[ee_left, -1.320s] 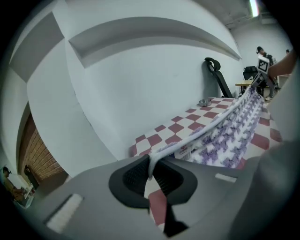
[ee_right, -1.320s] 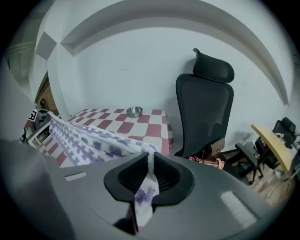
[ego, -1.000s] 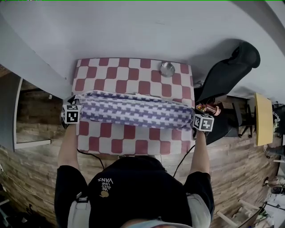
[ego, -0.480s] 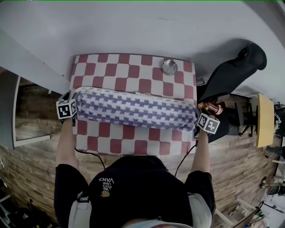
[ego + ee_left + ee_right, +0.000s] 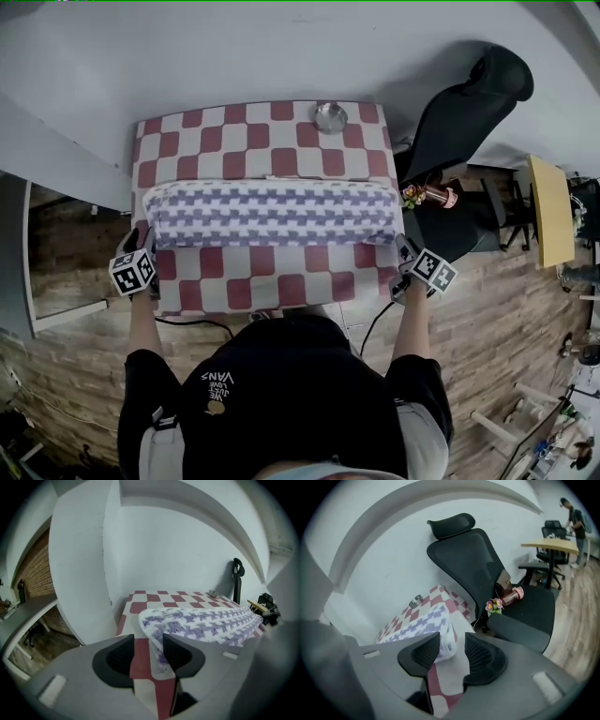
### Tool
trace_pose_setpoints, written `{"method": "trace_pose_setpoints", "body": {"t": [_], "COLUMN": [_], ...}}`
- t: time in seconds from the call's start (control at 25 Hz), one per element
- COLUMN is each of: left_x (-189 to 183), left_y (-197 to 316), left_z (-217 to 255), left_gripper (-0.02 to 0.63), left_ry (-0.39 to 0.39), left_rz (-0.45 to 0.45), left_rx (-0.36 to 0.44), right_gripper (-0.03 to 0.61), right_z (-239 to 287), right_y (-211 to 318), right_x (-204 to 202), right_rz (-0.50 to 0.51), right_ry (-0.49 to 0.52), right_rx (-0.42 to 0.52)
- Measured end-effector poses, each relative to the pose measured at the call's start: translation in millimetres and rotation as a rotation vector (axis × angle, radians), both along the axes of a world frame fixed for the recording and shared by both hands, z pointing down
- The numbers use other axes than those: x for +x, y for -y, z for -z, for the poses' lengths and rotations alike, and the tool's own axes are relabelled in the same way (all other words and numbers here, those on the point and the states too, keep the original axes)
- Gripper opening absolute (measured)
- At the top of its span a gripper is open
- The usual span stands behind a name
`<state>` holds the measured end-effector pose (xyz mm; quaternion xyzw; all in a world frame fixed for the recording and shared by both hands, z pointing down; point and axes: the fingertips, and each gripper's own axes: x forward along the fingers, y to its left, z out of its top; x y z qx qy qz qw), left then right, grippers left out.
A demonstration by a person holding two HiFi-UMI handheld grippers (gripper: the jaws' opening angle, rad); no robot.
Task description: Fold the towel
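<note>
Across the middle of the checked table [image 5: 272, 286] the folded towel [image 5: 272, 214] lies flat in a long band. By the table's near corners, the left gripper [image 5: 147, 645] and right gripper [image 5: 453, 645] have just been opening. Their jaws stand spread, pinching nothing, with the towel's ends just beyond them.

Counter [image 5: 246, 281]: small, the top covered in red-and-white checks. A purple-and-white patterned towel [image 5: 272, 214] lies folded in a long band across the middle, reaching nearly from side edge to side edge. A small round metal dish [image 5: 329, 117] sits at the far edge, right of centre, apart from the towel.
</note>
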<state>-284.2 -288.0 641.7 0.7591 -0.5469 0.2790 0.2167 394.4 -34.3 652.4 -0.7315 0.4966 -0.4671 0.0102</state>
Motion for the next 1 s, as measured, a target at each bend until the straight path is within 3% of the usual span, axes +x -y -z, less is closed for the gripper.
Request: {"method": "trace_pose_setpoints", "body": {"t": [0.24,0.52,0.6,0.8,1.0], "left_x": [-13,-19,-18,-11,4], "left_y": [-16,-7,-8,-10,-2], "left_z": [3,6,5,-1,-9], "left_gripper": [0.164,0.164,0.164,0.164,0.164], "left_ry": [0.002,0.02,0.007,-0.005,0.023], "left_rz": [0.061,0.074,0.068,0.04,-0.001], "left_rx": [0.043,0.049,0.041,0.005,-0.009], "right_gripper": [0.183,0.206,0.195,0.047,0.035], "right_z": [-8,-29,-34,-31,4], "right_y": [-9,12,17,16,2], "right_x": [-27,-25,-19,-7,38], "right_rz": [-0.217,-0.398,-0.44,-0.41,-0.36], "right_ry": [0.436,0.626,0.643,0.542,0.366], "right_rx": [0.218,0.291,0.294,0.25,0.263]}}
